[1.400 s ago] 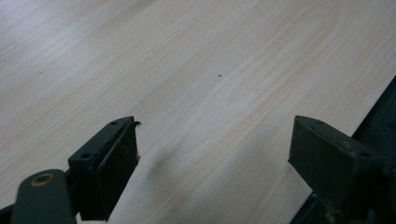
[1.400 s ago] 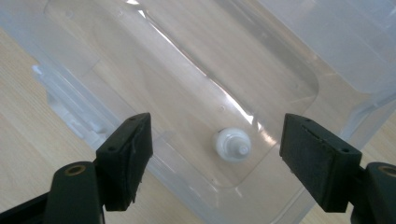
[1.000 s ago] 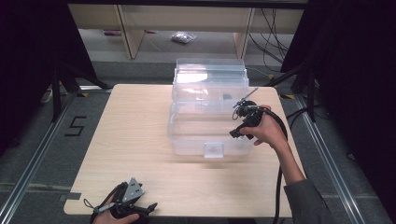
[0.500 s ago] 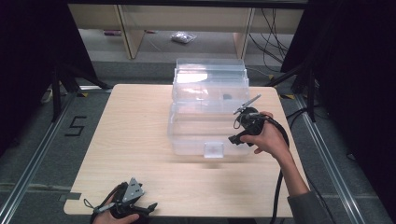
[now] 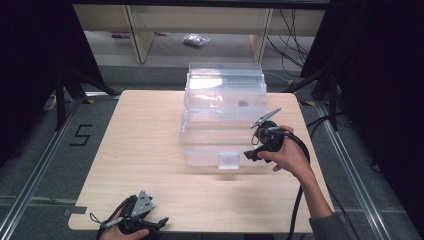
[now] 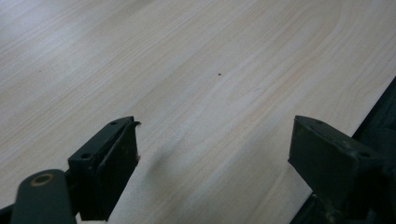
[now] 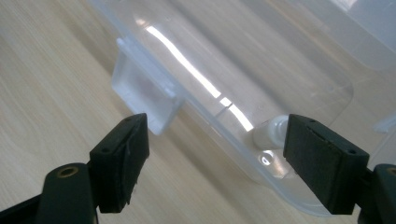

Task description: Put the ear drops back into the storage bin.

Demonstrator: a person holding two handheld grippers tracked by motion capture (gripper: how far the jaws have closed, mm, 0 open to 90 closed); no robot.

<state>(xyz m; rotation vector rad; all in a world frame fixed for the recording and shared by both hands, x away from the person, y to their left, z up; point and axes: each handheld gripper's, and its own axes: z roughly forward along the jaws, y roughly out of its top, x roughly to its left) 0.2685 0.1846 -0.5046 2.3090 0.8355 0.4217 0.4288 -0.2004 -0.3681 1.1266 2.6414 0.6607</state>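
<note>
Clear bin (image 5: 220, 125) stood mid-table (image 5: 140, 150), its latch tab (image 5: 229, 160) on the near wall. Right gripper (image 5: 250, 154) (jaws apart, empty) hovered just beside the bin's near right corner. Left gripper (image 5: 162, 221), jaws likewise apart, lay well apart from the bin at the table's near edge.

Left tongs (image 6: 215, 154) spread wide, jaws well apart with nothing between them, just pale wood-grain surface (image 6: 196, 60). One tiny dark speck (image 6: 219, 73) sits on it ahead. The surface's edge cuts across at far right, darkness beyond.
</note>
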